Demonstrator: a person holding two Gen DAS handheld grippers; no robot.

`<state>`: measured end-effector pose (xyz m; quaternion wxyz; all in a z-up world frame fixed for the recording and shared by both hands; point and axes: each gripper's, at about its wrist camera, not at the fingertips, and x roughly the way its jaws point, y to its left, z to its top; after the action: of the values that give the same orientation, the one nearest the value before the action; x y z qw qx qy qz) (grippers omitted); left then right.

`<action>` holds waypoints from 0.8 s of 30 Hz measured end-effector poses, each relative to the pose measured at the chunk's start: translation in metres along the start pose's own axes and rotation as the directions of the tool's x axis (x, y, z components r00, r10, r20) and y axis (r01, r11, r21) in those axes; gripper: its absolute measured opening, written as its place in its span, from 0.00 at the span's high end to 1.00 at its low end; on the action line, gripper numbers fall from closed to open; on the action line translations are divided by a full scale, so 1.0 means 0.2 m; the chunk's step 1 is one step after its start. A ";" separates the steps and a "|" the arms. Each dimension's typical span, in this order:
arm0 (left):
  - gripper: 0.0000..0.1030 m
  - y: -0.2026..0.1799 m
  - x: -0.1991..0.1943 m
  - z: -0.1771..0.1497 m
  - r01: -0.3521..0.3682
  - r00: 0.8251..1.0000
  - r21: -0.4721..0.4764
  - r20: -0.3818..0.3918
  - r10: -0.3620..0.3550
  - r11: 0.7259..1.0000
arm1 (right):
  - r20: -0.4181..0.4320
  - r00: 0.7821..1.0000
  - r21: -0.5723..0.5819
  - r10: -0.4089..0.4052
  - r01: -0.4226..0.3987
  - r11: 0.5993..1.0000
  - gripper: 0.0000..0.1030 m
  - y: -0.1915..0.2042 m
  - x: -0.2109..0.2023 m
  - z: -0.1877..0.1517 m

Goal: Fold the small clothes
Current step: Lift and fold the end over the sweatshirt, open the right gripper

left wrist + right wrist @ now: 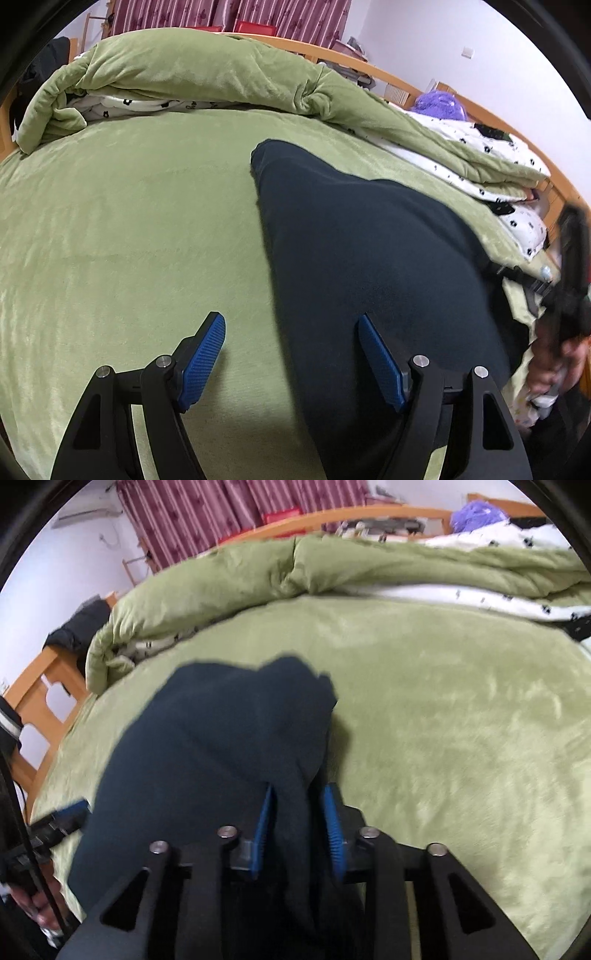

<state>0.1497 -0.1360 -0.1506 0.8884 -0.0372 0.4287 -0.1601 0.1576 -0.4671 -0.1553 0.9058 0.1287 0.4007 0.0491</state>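
A dark navy, soft knitted garment (369, 240) is spread on the green plush bed cover (129, 229), in front of the rolled green quilt (192, 70). It is judged light, limp and non-slippery, so it will sag and drape when lifted; hold is best taken at an edge or corner, where the layers can be pinched together. The left gripper (291, 363) is held wide, nothing between its blue pads, one pad over the bed cover and the other over the garment's near edge. The right gripper (299, 830) is set narrow, with a bunched fold of the garment between its pads; whether it is firmly pinched cannot be told.
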 end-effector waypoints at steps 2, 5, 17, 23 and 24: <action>0.26 0.01 0.02 -0.01 -0.009 1.000 0.007 -0.004 0.009 1.000 | 0.025 0.999 -0.023 -0.025 0.026 0.999 0.69 0.01 -0.04 0.04; 0.25 0.03 0.03 -0.03 0.003 1.000 -0.010 -0.007 -0.003 1.000 | 0.048 0.998 -0.050 -0.045 0.048 0.998 0.67 0.05 -0.06 0.13; 0.20 0.04 0.06 -0.05 0.007 1.000 -0.005 0.016 -0.007 1.000 | -0.115 0.990 -0.016 -0.087 0.085 0.996 0.54 0.10 0.36 0.26; 0.21 0.06 0.04 -0.05 0.030 0.999 -0.030 0.027 -0.029 0.999 | -0.009 0.999 -0.103 -0.046 0.045 0.994 0.87 0.14 0.28 0.25; 0.22 0.08 0.03 -0.05 0.056 0.998 -0.044 0.033 -0.054 0.997 | 0.077 0.996 -0.120 -0.036 0.045 0.992 0.87 0.14 0.19 0.25</action>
<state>0.1489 -0.1229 -0.1645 0.8892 -0.0714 0.4169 -0.1742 0.2212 -0.4424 -0.1422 0.9272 0.0671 0.3652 0.0501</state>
